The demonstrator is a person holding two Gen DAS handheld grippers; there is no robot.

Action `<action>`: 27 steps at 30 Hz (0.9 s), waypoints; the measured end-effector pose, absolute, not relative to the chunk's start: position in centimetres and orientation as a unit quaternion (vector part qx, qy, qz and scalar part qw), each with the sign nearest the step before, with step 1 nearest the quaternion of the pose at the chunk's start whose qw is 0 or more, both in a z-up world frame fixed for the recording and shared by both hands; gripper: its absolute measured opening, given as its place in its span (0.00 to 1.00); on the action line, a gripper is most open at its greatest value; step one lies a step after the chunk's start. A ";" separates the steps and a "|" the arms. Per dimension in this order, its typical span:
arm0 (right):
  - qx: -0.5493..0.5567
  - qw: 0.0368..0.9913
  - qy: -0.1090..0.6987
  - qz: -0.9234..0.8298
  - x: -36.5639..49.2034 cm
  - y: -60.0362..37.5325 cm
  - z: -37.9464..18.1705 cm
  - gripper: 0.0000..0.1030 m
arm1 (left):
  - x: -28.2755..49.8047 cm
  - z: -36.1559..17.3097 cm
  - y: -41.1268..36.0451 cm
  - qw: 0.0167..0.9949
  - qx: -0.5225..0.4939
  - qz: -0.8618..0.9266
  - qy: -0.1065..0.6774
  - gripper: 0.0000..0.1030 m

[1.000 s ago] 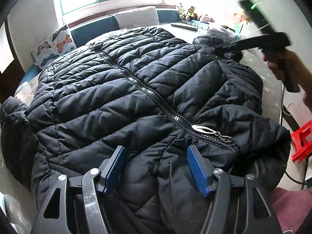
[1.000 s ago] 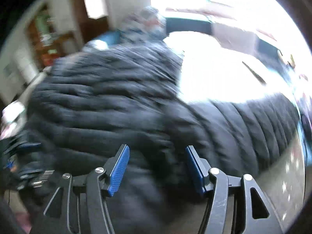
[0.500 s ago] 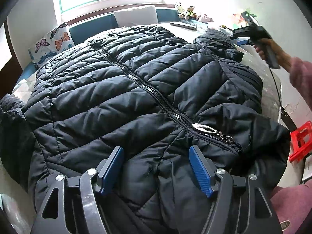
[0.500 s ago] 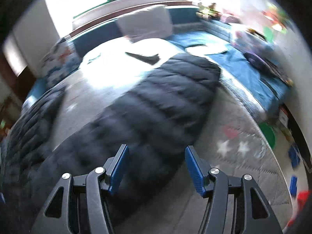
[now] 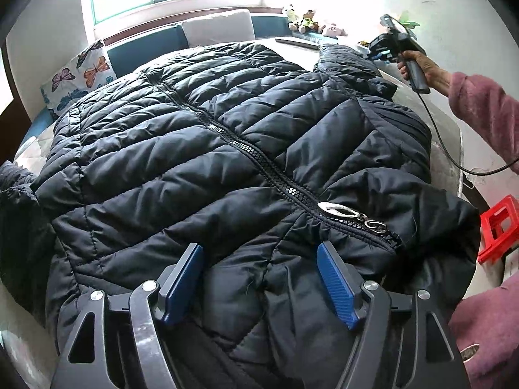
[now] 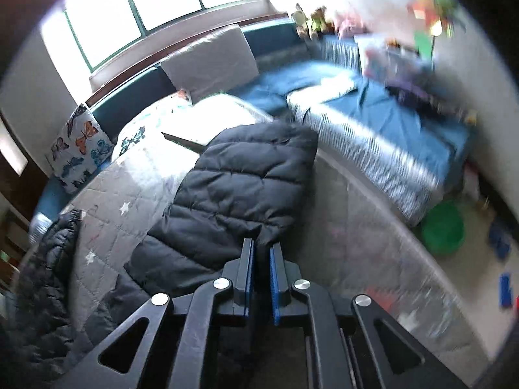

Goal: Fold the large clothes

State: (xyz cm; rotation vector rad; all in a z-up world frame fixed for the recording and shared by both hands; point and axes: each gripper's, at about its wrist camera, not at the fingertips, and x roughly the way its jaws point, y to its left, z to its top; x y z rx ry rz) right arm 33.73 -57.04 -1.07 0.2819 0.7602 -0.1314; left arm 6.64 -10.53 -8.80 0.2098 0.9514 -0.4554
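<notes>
A large black quilted puffer jacket (image 5: 201, 149) lies front up and zipped across the table. Its silver zipper pull (image 5: 340, 209) sits near the collar. My left gripper (image 5: 259, 278) is open, its blue pads resting on the jacket near the collar. The right gripper (image 5: 384, 50) shows at the far right in a hand, at the sleeve (image 5: 350, 61). In the right wrist view my right gripper (image 6: 262, 256) is shut, its jaws nearly together at the edge of the black sleeve (image 6: 240, 188), pinching its fabric.
The table wears a grey star-print cover (image 6: 107, 227). A blue bench with a butterfly cushion (image 5: 84, 77) and a grey cushion (image 5: 217, 29) runs behind it. A red stool (image 5: 499, 227) stands at the right. A green bucket (image 6: 444, 227) sits on the floor.
My right gripper has swung from over the jacket body out to the sleeve and closed from wide open to shut. My left gripper has stayed open at the collar.
</notes>
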 end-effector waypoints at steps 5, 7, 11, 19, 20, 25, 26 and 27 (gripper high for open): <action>0.091 0.900 0.416 -0.095 35.5 -56.3 -3.2 0.11 | 6.6 -8.4 -10.2 0.857 0.092 -0.220 0.458 0.75; 0.080 0.899 0.417 -0.108 35.1 -55.9 -2.2 0.13 | 6.6 -7.5 -9.5 0.853 0.080 -0.224 0.465 0.75; 0.057 0.914 0.392 -0.088 32.4 -53.9 1.1 0.13 | 6.2 -4.6 -7.0 0.868 0.046 -0.217 0.443 0.76; -0.024 0.918 0.391 0.066 26.9 -43.8 1.6 0.65 | 8.7 0.3 5.1 0.906 -0.068 -0.107 0.403 0.74; -0.033 0.914 0.398 0.078 26.7 -42.9 0.9 0.65 | 9.5 0.4 6.5 0.907 -0.084 -0.097 0.401 0.74; -0.088 0.896 0.427 0.083 26.8 -38.8 -3.1 0.65 | 14.4 -0.8 13.3 0.902 -0.148 -0.063 0.400 0.52; -0.093 0.895 0.428 0.079 27.1 -38.8 -3.5 0.66 | 15.2 -1.3 13.9 0.899 -0.153 -0.062 0.405 0.51; -0.091 0.897 0.426 0.076 27.2 -38.9 -3.8 0.67 | 16.1 -2.3 14.4 0.896 -0.142 -0.050 0.418 0.47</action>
